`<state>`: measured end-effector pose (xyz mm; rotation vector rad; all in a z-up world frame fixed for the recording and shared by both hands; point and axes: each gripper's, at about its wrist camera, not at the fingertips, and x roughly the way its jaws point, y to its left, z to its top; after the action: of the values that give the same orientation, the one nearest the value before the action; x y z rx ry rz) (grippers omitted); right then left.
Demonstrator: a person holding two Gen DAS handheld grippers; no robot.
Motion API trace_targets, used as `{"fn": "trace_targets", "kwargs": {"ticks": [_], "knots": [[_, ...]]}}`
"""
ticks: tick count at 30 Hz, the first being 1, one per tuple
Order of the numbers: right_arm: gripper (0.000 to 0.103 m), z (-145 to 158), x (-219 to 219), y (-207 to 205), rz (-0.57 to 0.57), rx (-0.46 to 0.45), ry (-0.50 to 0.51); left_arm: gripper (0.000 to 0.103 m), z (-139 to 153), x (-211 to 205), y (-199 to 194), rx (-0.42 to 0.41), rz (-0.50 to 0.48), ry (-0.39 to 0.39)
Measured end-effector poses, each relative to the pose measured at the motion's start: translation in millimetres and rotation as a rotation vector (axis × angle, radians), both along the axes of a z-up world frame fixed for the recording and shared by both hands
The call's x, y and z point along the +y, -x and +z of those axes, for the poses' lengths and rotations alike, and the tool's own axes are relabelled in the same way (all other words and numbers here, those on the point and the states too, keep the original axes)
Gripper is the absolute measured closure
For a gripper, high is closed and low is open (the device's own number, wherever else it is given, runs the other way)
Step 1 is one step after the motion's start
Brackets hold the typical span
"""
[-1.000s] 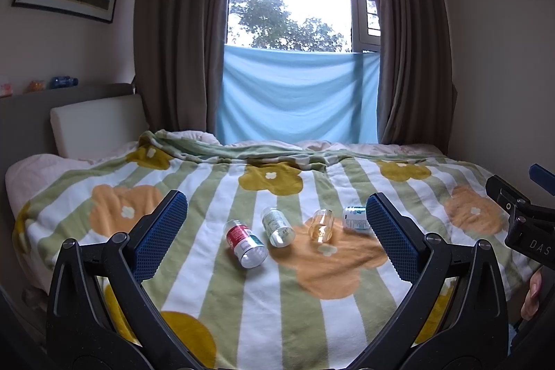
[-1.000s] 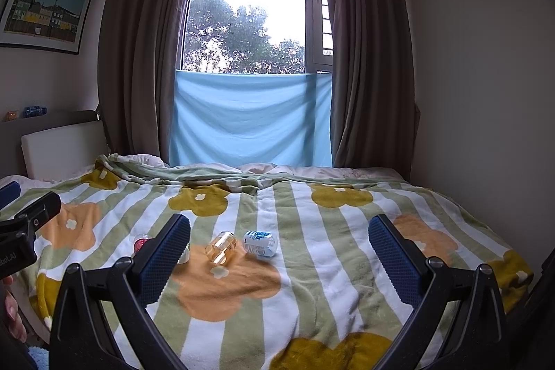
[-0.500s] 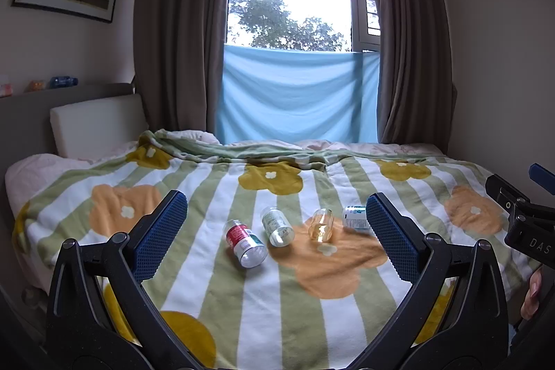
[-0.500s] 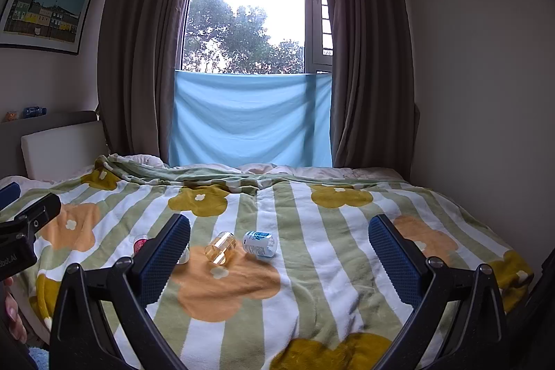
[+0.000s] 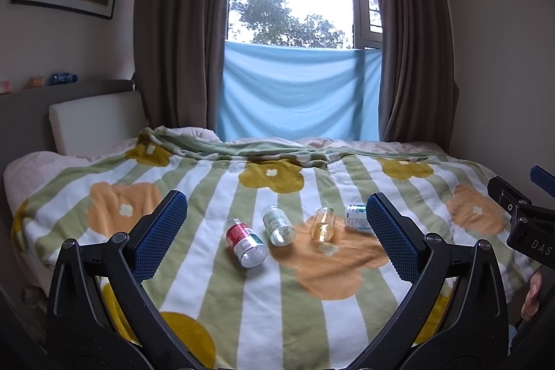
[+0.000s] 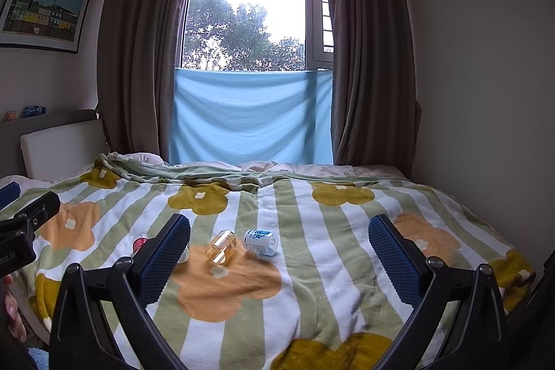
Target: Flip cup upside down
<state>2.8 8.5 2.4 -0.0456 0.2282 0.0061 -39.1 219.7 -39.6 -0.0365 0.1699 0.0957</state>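
here, "das" on right gripper (image 5: 530,231), cup labels (image 5: 239,233) unreadable

You face a blanket (image 5: 222,280) striped green and white with orange and mustard flowers. On it lie an amber cup (image 5: 322,224), a red-labelled bottle (image 5: 244,241) and a blue-labelled one (image 6: 261,241). Beyond hang brown curtains (image 6: 138,58) and sky-blue cloth (image 6: 253,117).

Four cups (image 5: 322,224) side by side on blanket (image 5: 312,318)
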Motion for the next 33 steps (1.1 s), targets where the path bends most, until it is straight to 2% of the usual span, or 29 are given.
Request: {"fn": "trace_targets", "kwargs": {"ticks": [5, 9, 12, 17, 21, 25, 30, 33], "knots": [[0.0, -2.9, 3.4, -5.9, 0.003, 0.019, 0.0, 0.0, -4.6, 3.1, -29.8, 0.055, -0.027, 0.0], [0.0, -10.8, 3.2, -17.0, 0.008, 0.05, -0.003, 0.0, -9.8, -0.9, -82.0, 0.147, -0.091, -0.026], [0.0, -22.9, 0.0, -33.7, 0.011, 0.071, -0.003, 0.0, -14.6, -10.9, -141.3, 0.252, -0.159, -0.077], [0.0, -37.0, -3.7, -57.0, 0.009, 0.108, -0.004, 0.0, -34.3, -34.0, -265.4, 0.474, -0.268, -0.178], [0.0, -50.6, -12.1, -74.2, -0.003, 0.138, -0.013, 0.0, -66.8, -50.7, -358.8, 0.651, -0.311, -0.215], [0.0, -66.0, -22.0, -92.1, -0.024, 0.176, -0.021, 0.0, -107.1, -60.7, -432.7, 0.823, -0.32, -0.218], [0.0, -82.8, -30.6, -108.0, -0.026, 0.217, -0.033, 0.0, -160.0, -72.8, -486.2, 1.047, -0.34, -0.194], [0.0, -92.6, -30.7, -115.2, -0.024, 0.237, -0.02, 0.0, -185.0, -76.2, -503.6, 1.118, -0.317, -0.205]]}}
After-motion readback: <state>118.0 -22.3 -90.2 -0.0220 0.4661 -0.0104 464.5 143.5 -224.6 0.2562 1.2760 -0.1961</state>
